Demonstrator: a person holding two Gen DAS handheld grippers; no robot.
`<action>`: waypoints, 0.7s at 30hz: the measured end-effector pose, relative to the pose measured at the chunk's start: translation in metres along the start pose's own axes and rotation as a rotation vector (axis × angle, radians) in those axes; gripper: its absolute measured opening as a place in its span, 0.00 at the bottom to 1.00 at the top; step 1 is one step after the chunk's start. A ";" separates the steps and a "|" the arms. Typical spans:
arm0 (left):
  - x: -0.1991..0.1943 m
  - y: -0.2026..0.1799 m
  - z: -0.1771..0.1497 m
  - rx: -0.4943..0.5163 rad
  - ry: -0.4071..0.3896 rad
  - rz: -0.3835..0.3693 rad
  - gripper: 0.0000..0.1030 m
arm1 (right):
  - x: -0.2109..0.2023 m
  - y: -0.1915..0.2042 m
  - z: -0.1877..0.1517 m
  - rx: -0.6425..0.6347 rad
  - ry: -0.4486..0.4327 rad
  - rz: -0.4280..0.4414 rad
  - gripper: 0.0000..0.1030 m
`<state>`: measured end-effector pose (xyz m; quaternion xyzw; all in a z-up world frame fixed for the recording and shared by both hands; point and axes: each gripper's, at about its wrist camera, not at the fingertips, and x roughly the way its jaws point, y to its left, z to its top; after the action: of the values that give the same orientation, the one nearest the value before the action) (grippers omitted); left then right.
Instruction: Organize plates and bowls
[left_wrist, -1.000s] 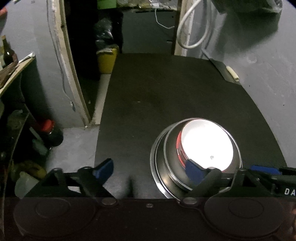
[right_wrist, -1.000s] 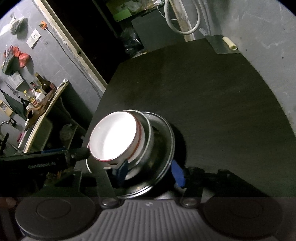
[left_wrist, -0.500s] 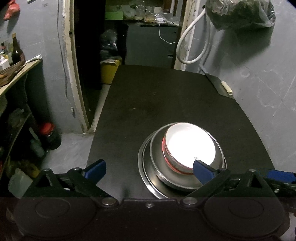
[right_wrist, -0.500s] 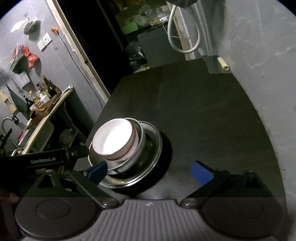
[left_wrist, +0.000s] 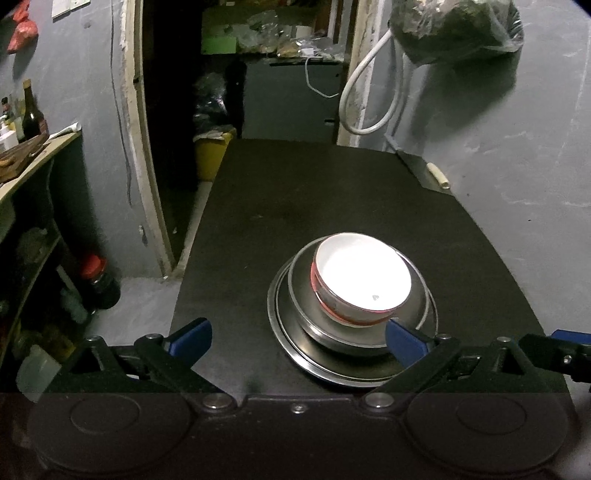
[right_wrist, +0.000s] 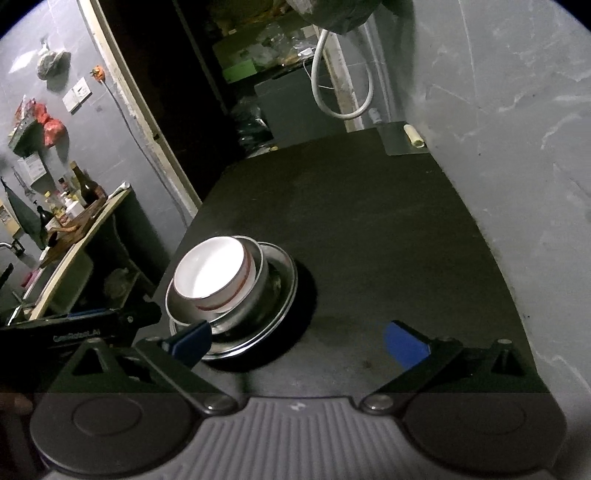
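A white bowl (left_wrist: 364, 278) with a red band sits nested in a steel bowl (left_wrist: 310, 317), which rests on a steel plate (left_wrist: 284, 332) on the black table. In the right wrist view the same white bowl (right_wrist: 210, 273), steel bowl (right_wrist: 255, 291) and steel plate (right_wrist: 280, 314) lie at the left. My left gripper (left_wrist: 298, 338) is open, its right blue pad just in front of the stack, nothing between the pads. My right gripper (right_wrist: 297, 341) is open wide to the right of the stack, empty.
The black table (left_wrist: 332, 206) runs to a far edge by a doorway. A grey wall (right_wrist: 517, 147) borders its right side. A small roll (left_wrist: 437, 175) lies at the far right corner. A shelf with bottles (right_wrist: 74, 199) stands left.
Both grippers pulled back from the stack, which now looks smaller and farther. The right gripper's jaws went from close around the bowls' rim to wide open. The stack stayed put.
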<state>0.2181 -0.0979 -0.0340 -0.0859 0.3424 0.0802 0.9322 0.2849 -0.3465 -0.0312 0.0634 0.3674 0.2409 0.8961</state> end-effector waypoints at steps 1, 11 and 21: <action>-0.001 0.001 -0.001 0.005 -0.002 -0.007 0.97 | -0.001 0.002 -0.002 -0.001 0.001 -0.005 1.00; -0.026 0.027 -0.018 0.040 -0.039 -0.057 0.97 | -0.019 0.037 -0.025 -0.003 -0.005 -0.077 1.00; -0.053 0.053 -0.048 0.085 -0.057 -0.096 0.97 | -0.042 0.071 -0.060 0.006 -0.010 -0.136 1.00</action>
<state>0.1367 -0.0617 -0.0410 -0.0603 0.3145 0.0230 0.9471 0.1902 -0.3083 -0.0271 0.0425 0.3673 0.1782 0.9119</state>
